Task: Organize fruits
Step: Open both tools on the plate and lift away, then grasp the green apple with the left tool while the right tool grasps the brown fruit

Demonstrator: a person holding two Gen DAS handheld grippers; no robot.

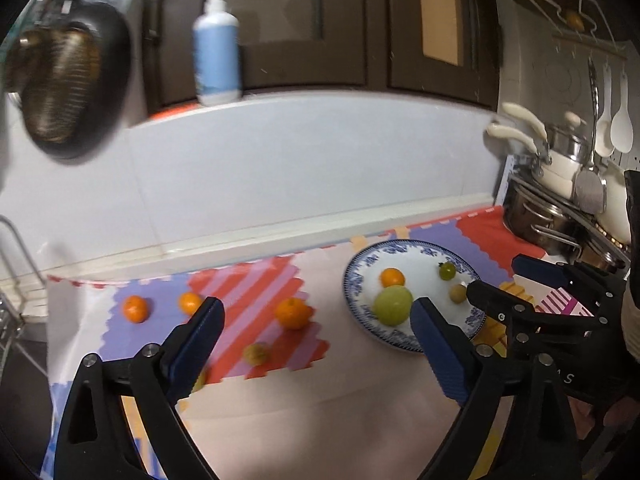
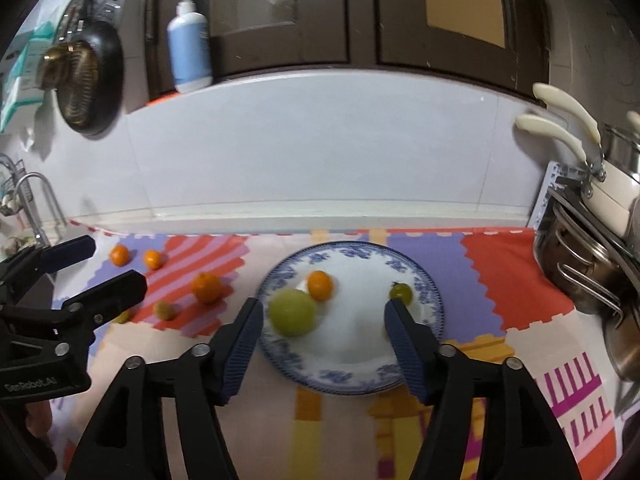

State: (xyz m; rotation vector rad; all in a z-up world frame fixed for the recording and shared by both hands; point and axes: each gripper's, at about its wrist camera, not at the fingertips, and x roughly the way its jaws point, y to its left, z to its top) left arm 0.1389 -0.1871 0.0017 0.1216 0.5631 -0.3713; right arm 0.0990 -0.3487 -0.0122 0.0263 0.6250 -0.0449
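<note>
The right gripper point(image 2: 324, 316) hangs above the near half of the blue-patterned plate point(image 2: 434, 300) with its jaws spread wide and nothing between them. Just off its left fingertip point(image 2: 250, 320), at about 11 o'clock, a large green fruit point(image 2: 291, 312) lies on the plate, touching a small orange point(image 2: 320, 285) behind it. A small green tomato point(image 2: 401, 293) lies at the plate's 2 o'clock, right behind the right fingertip.

The left gripper point(image 1: 316, 316) is likewise wide open and empty, held over the colourful patterned mat point(image 1: 256, 280). Between its fingers, at 12 o'clock, a larger orange point(image 1: 293, 313) lies on the mat, with a small yellowish fruit point(image 1: 257, 353) nearer, at about 11 o'clock. Another yellowish fruit point(image 1: 199, 380) peeks out beside the left finger, mostly hidden. Farther out at 10 o'clock two small oranges point(image 1: 135, 309) lie side by side near the mat's far left corner. In this view a small tan fruit point(image 1: 457, 293) also shows on the plate, at its 3 o'clock, just beside the other gripper's finger.

Beyond the mat, at 12 o'clock, is a white tiled wall with a blue pump bottle point(image 2: 189, 46) on the ledge above. A dark pan point(image 2: 90, 80) hangs at 10 o'clock; stacked pots point(image 2: 588, 272) stand at 3 o'clock.
</note>
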